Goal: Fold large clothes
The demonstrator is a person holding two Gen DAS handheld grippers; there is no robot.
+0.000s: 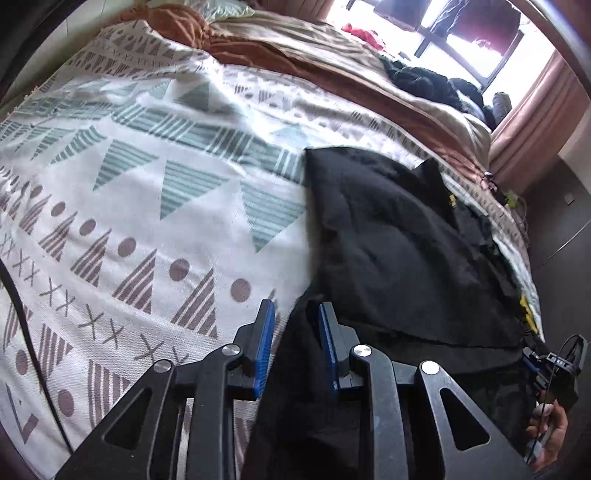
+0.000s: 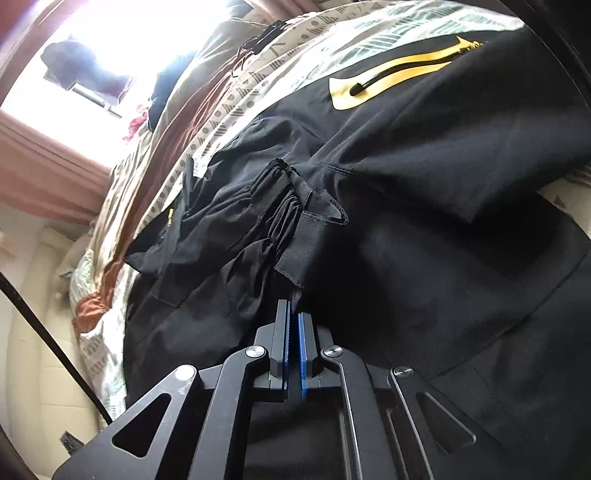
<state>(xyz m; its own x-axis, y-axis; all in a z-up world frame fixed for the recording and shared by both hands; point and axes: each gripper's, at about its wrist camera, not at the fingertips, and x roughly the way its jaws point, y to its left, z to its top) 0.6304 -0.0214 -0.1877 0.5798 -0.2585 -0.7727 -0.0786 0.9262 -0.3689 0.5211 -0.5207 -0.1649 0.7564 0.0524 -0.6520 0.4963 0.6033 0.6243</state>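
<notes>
A large black jacket (image 1: 399,240) lies spread on the bed, fleecy side up in the left wrist view. The right wrist view shows its smooth shell (image 2: 424,221), a yellow zip patch (image 2: 399,74) and a gathered elastic cuff (image 2: 280,199). My left gripper (image 1: 297,310) sits at the jacket's near left edge, its blue pads shut on a thick fold of black fabric. My right gripper (image 2: 294,306) has its pads almost together, pinching a thin edge of the jacket below the cuff. It also shows at the far right of the left wrist view as the right gripper (image 1: 554,365), held by a hand (image 1: 550,435).
A white bedspread (image 1: 147,184) with teal and mauve triangles covers the bed. Beyond it lie a brown blanket (image 1: 332,74) and a heap of dark clothes (image 1: 424,81) near the bright window (image 1: 461,29). A black cable (image 1: 29,332) runs along the left.
</notes>
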